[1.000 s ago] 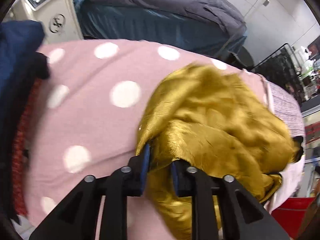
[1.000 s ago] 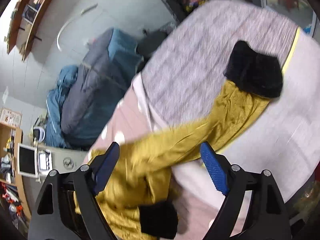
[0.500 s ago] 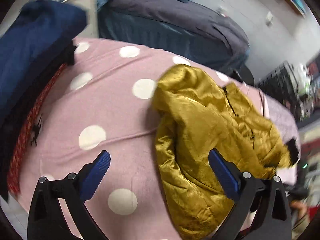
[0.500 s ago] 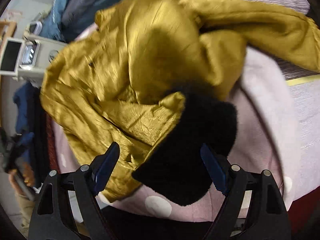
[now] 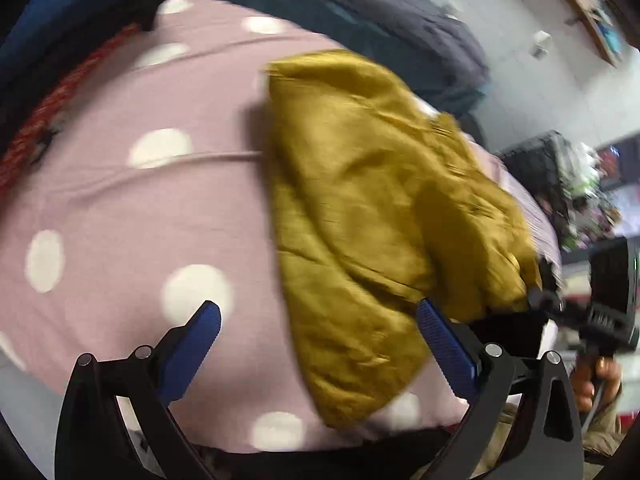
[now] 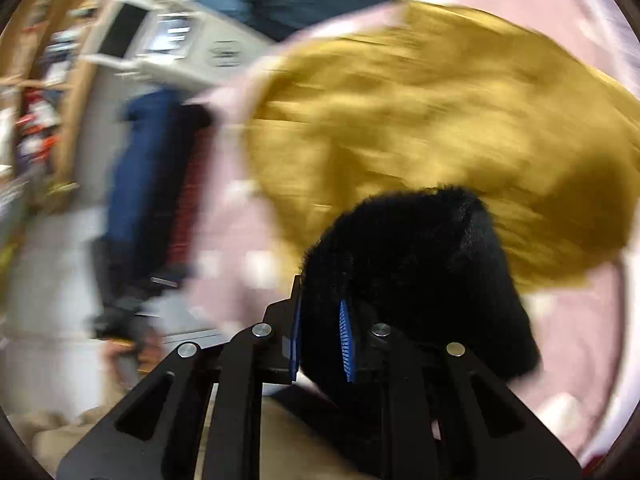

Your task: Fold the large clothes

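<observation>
left gripper [image 5: 318,344] jaws spread wide apart, nothing between them. it hangs over the pink polka-dot blanket [image 5: 132,216], lower centre of the left wrist view. its right finger sits at the lower edge of the mustard jacket [image 5: 380,208]; contact unclear, frame is smeared.

jacket lies bunched on the blanket, running from upper centre down to lower right in the left view. in the right wrist view it fills the upper right [image 6: 440,120], heavily motion-blurred.

right gripper [image 6: 320,340] fingers drawn close together, clamped on the black fleecy cuff [image 6: 408,272] of the jacket, lower centre of that view. the cuff bulges out above and to the right of the blue pads [image 6: 346,340].

right gripper also shows at the right edge of the left view [image 5: 600,312], the hand [image 5: 596,380] holding it just below.

navy folded garment [image 6: 140,176] at mid-left of the right view, at the blanket's edge. grey-blue duvet [image 5: 360,4] along the top of the left view, behind the blanket. white appliance with a screen [image 6: 160,40] in the upper left of the right view.
</observation>
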Available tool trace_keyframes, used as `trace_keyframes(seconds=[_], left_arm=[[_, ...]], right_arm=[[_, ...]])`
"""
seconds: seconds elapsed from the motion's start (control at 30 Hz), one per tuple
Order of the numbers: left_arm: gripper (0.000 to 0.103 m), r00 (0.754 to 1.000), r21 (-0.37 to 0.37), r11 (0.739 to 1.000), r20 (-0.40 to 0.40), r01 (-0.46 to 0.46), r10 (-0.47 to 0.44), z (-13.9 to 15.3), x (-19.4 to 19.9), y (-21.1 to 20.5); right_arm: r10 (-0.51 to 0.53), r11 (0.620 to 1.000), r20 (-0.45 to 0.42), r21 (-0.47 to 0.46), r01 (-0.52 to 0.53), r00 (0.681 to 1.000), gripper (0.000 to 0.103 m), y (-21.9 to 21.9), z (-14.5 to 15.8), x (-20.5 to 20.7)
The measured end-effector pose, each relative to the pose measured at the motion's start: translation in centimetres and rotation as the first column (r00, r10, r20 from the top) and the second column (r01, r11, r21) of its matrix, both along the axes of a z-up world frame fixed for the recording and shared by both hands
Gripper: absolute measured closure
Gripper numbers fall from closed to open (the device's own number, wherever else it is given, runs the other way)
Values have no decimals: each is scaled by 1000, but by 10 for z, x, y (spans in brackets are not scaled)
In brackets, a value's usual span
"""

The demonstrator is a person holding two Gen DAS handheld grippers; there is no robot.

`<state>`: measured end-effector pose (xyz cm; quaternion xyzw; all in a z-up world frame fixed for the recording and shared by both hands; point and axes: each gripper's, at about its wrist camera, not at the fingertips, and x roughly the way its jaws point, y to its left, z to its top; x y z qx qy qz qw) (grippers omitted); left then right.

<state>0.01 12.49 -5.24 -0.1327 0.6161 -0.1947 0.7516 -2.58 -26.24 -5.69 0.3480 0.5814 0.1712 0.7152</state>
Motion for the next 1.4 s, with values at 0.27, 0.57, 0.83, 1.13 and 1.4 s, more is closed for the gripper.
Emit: trace_keyframes(seconds=[0.27, 0.57, 0.83, 1.13, 1.4], left_arm=[[7, 945, 121, 991, 326, -63, 20, 85, -5, -2], [7, 956, 202, 955, 238, -219, 169, 61, -22, 72], [7, 975, 107, 982, 140, 157, -172, 18, -2, -71], [21, 819, 348, 753, -80, 558, -569, -101, -17, -250], [93, 887, 326, 833, -40, 447, -461, -85, 5, -209]], right_arm=[[274, 953, 166, 85, -290, 947, 98, 122, 37, 87], [105, 993, 14, 45, -106, 994, 15, 107, -4, 106], [-183, 973, -113, -167, 163, 977, 15, -21, -47, 40], [-570, 816, -190, -248, 523, 799, 15, -167, -70, -75], [-615, 785, -241, -277, 554, 751, 15, -181, -88, -106]])
